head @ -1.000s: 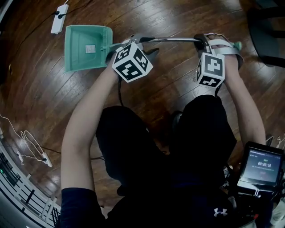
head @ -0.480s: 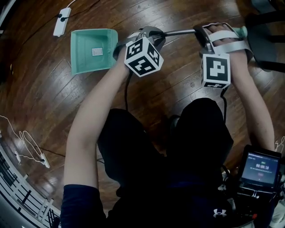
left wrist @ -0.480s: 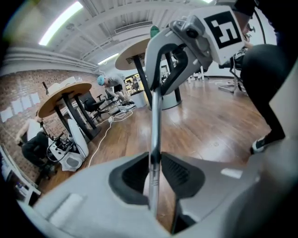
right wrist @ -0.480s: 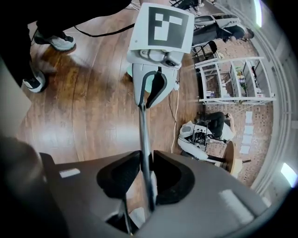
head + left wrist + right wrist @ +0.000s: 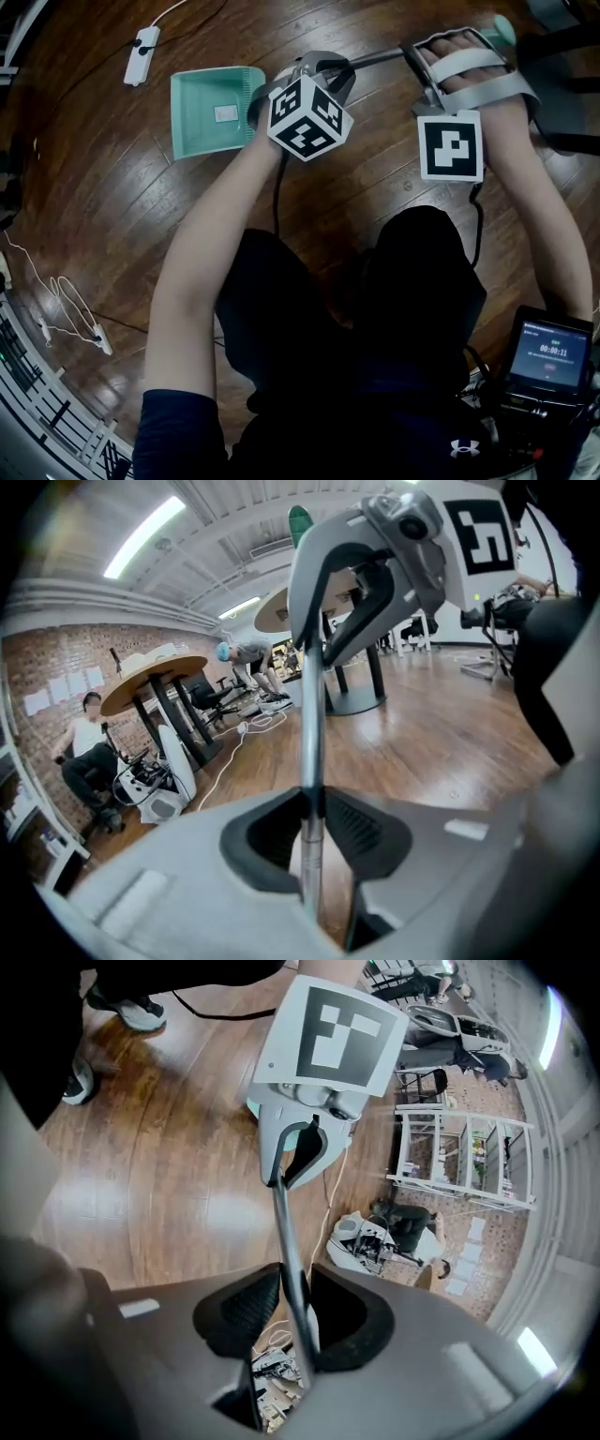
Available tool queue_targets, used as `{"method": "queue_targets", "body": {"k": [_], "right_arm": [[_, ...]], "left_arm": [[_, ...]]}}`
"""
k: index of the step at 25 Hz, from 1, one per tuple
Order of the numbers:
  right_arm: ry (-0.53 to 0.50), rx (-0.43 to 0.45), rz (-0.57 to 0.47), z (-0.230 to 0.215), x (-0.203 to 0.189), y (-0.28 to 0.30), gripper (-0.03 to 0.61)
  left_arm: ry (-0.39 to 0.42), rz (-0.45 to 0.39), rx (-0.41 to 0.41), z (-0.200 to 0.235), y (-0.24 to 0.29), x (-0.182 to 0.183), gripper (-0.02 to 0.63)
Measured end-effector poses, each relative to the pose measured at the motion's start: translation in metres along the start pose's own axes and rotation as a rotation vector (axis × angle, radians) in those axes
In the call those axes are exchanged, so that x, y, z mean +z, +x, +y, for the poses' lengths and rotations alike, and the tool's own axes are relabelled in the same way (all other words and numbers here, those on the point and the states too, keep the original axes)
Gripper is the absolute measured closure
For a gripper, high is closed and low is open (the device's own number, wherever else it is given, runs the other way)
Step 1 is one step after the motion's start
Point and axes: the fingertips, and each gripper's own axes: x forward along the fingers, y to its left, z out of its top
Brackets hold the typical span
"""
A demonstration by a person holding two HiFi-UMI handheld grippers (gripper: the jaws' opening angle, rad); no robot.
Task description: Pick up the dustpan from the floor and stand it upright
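Observation:
The green dustpan [image 5: 214, 112] hangs with its pan at the upper left of the head view. Its metal handle [image 5: 375, 61] runs right to a green end grip [image 5: 502, 26]. My left gripper [image 5: 314, 67] clamps the tube close to the pan. In the left gripper view the tube [image 5: 309, 714] sits pinched between the pads of the left gripper [image 5: 311, 817]. My right gripper [image 5: 422, 52] grips further along, near the end grip. In the right gripper view the right gripper [image 5: 295, 1312] has the tube [image 5: 286, 1232] between its pads. Both sets of jaws are opening slightly, still touching the tube.
A white power strip [image 5: 142, 54] lies on the wooden floor beyond the pan. Loose cables [image 5: 66, 300] trail at the left. A dark chair base [image 5: 562, 75] stands at the upper right. A handheld screen [image 5: 553, 356] is at the lower right.
The dustpan has shifted right and towards me. The handle's right end has gone up the picture, so the tube now slants. Both hands moved with it.

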Motion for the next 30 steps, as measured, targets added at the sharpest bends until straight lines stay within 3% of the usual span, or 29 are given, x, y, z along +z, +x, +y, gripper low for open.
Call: {"method": "queue_targets", "body": {"k": [5,8,9,11,13,17,18,20,22,25,27,30], "right_arm": [[0.007,-0.26,0.078,-0.045,-0.006,-0.009,0.4],[0.07,-0.438,0.054,-0.067,-0.005,-0.027,0.387],[0.109,-0.486,0.018,-0.072,-0.002,-0.034,0.397],[0.231,-0.545,-0.082,-0.078,0.005,-0.049,0.482],[0.46,-0.482,-0.214,-0.075,0.013,-0.054,0.556],[1.144,-0.134,-0.575,-0.055,0.021,-0.044,0.557],[1.287,-0.093,-0.646,-0.055,0.016,-0.043,0.555],[1.479,-0.08,-0.715,-0.061,0.0,-0.041,0.555],[1.575,-0.093,-0.744,-0.068,-0.011,-0.039,0.55],[1.639,-0.072,-0.819,-0.073,-0.01,-0.043,0.418],[1.658,-0.068,-0.866,-0.077,-0.007,-0.047,0.363],[1.657,-0.088,-0.866,-0.089,-0.004,-0.043,0.362]], "left_arm": [[-0.092,-0.014,0.078,0.026,-0.006,0.005,0.534],[-0.114,-0.017,0.103,0.037,-0.013,0.003,0.534],[-0.117,-0.018,0.11,0.04,-0.015,0.003,0.534],[-0.128,-0.023,0.123,0.044,-0.021,0.002,0.535],[-0.142,-0.031,0.125,0.046,-0.025,0.002,0.535],[-0.131,-0.044,0.106,0.037,-0.026,0.012,0.534],[-0.129,-0.046,0.103,0.035,-0.025,0.014,0.534],[-0.135,-0.045,0.104,0.034,-0.024,0.016,0.534],[-0.146,-0.046,0.107,0.036,-0.025,0.014,0.534],[-0.153,-0.053,0.11,0.034,-0.027,0.015,0.534],[-0.158,-0.059,0.109,0.032,-0.027,0.019,0.534],[-0.17,-0.066,0.109,0.035,-0.028,0.023,0.534]]}}
